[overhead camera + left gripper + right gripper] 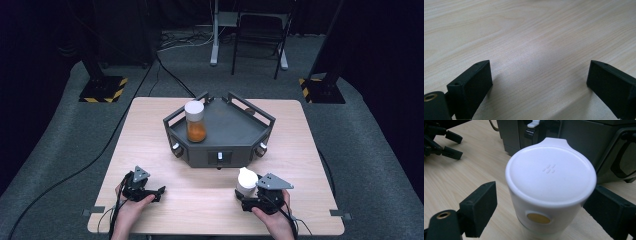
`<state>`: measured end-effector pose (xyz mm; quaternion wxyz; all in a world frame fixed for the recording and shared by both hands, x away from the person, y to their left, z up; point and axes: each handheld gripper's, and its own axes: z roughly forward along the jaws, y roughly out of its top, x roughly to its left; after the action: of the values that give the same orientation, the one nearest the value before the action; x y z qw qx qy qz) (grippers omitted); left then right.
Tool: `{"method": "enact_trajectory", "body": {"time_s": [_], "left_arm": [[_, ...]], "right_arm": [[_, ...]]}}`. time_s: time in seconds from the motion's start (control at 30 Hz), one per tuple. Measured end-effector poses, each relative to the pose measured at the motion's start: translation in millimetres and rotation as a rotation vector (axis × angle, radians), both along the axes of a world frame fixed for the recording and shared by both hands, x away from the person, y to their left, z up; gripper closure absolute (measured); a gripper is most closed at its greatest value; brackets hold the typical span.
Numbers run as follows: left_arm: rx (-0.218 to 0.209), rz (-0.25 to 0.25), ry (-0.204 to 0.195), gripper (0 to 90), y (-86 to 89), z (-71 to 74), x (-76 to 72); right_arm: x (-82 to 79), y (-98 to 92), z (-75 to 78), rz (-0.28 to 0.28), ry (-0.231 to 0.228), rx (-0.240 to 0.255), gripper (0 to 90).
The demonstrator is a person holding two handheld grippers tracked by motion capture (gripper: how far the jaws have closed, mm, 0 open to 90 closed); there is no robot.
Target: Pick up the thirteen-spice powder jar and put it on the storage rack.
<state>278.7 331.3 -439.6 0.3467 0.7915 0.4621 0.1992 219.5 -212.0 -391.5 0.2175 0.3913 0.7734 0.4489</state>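
Observation:
A white lidded container [246, 180] [551, 175] stands upright on the wooden table, just in front of the grey tray [235, 125]. It has a tabbed lid and a small yellow spot on its side. My right gripper [246, 192] [541, 195] is open with a jaw on each side of the container. The left pad [480, 208] stands clear of the wall, and the right pad [609, 210] is close beside it. My left gripper [159, 194] [539, 72] is open over bare wood at the front left, with nothing between its jaws.
In the tray's back left corner stands a clear jar [195, 121] with a white cap and orange contents. The tray's front wall [579, 135] rises right behind the white container. A chair and stand legs are on the floor beyond the table.

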Motion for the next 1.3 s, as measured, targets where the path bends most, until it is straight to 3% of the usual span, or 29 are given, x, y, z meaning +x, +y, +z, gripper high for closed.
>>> {"method": "enact_trajectory", "body": {"time_s": [0.33, 0.6, 1.0, 1.3], "left_arm": [[0.000, 0.000, 0.000, 6.2, 0.0, 0.0, 0.0], [0.000, 0.000, 0.000, 6.2, 0.0, 0.0, 0.0], [0.000, 0.000, 0.000, 6.2, 0.0, 0.0, 0.0], [0.000, 0.000, 0.000, 6.2, 0.0, 0.0, 0.0]], "right_arm": [[4.2, 9.0, -5.3, -0.016, -0.013, -0.009, 16.9], [3.9, 13.1, -7.3, -0.022, -0.034, -0.036, 29.4], [8.8, 5.1, -5.1, -0.008, -0.013, -0.012, 29.7], [7.9, -0.7, 4.9, 0.005, -0.027, -0.020, 29.7]]}}
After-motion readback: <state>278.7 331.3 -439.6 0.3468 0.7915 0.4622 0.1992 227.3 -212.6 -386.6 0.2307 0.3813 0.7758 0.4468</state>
